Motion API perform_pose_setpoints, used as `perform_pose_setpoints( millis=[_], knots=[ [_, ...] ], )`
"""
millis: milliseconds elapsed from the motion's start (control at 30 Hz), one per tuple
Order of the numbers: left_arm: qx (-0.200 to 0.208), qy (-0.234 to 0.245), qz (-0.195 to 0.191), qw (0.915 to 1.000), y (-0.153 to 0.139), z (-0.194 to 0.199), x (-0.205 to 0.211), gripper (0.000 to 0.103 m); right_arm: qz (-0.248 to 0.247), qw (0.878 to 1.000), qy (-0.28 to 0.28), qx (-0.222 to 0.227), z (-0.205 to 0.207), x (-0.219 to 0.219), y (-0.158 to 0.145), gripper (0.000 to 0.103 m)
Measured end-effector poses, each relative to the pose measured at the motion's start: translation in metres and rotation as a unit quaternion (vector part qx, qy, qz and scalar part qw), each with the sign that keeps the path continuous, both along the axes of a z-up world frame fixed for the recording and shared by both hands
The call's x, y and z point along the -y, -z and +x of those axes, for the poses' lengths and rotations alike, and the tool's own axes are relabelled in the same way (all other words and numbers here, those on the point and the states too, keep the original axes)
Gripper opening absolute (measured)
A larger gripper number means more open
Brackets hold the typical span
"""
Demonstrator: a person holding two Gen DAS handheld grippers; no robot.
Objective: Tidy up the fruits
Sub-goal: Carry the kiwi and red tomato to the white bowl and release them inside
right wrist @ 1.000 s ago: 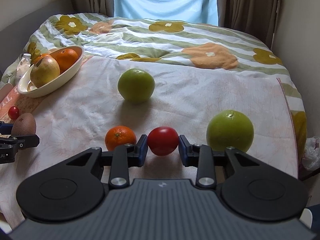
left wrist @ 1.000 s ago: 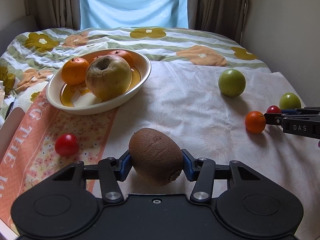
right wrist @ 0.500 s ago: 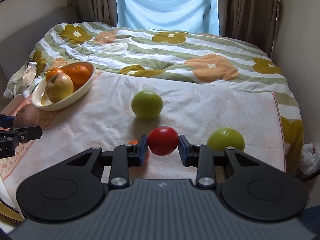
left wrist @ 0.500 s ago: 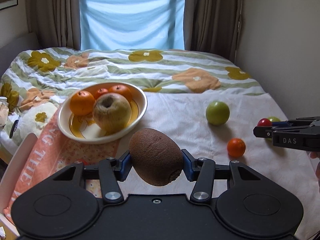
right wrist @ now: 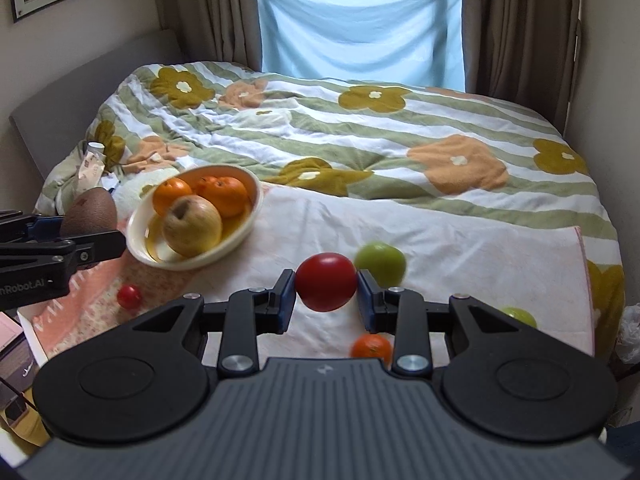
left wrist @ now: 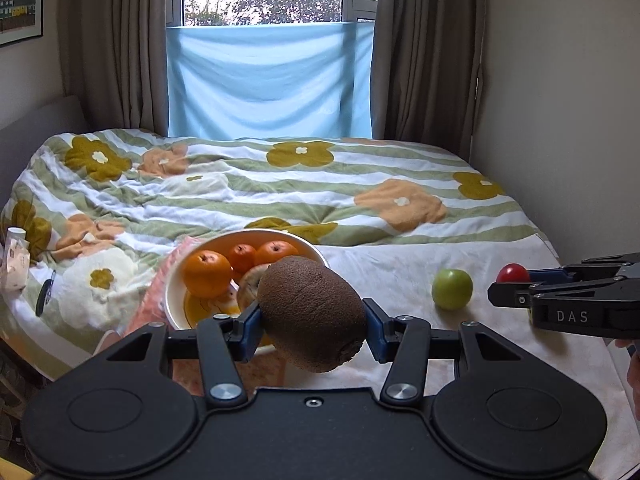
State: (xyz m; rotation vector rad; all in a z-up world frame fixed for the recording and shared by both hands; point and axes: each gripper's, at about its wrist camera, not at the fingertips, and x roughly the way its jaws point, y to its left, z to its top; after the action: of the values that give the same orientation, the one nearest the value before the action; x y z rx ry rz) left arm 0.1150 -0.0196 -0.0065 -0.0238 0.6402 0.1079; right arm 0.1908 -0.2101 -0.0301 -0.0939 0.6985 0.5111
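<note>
Both grippers hung above the bed w/ fruit clamped: the left gripper gripped a fuzzy brown oval kiwi between its blue pads, the right gripper pinched a glossy round red tomato. The kiwi sat in front of the white ceramic bowl w/ orange inside, which already carried three oranges & a pale yellowish apple.

Left to sort on the white cloth: a green apple just behind the tomato, a 2nd green fruit at right, a small orange mandarin under the right jaws, & a small red tomato near the bowl on the pink patterned part.

Risks, as judged: the kiwi was held off-centre, hanging low & tilted, so a jolt could roll it out of the pads; the bowl looked crowded, so a drop from height might bounce fruit onto the quilt. Both hands heading for the same bowl could also clash.

Vs. a sec. earlier: both held fruits had risen clear of the cloth, the window had come into view, the bowl appeared lower in frame, grips unchanged.
</note>
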Motion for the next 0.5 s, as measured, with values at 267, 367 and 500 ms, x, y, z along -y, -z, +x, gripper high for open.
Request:
perform_pose_setpoints(
  millis=[267, 367, 500],
  knots=[
    [-0.008, 0.025, 0.004, 0.9996, -0.001, 0.015, -0.043, 0.055, 0.006, 1.000, 0.010, 0.000, 0.003, -0.051, -0.012, 0.048],
    [-0.015, 0.038, 0.007, 0.9991, 0.003, 0.022, -0.061, 0.055, 0.008, 1.000, 0.020, -0.005, 0.007, -0.071, -0.012, 0.048],
    [-0.025, 0.055, 0.011, 0.9981, 0.011, 0.032, -0.083, 0.055, 0.007, 0.999, 0.035, -0.012, 0.014, -0.094, -0.007, 0.048]
  ],
)
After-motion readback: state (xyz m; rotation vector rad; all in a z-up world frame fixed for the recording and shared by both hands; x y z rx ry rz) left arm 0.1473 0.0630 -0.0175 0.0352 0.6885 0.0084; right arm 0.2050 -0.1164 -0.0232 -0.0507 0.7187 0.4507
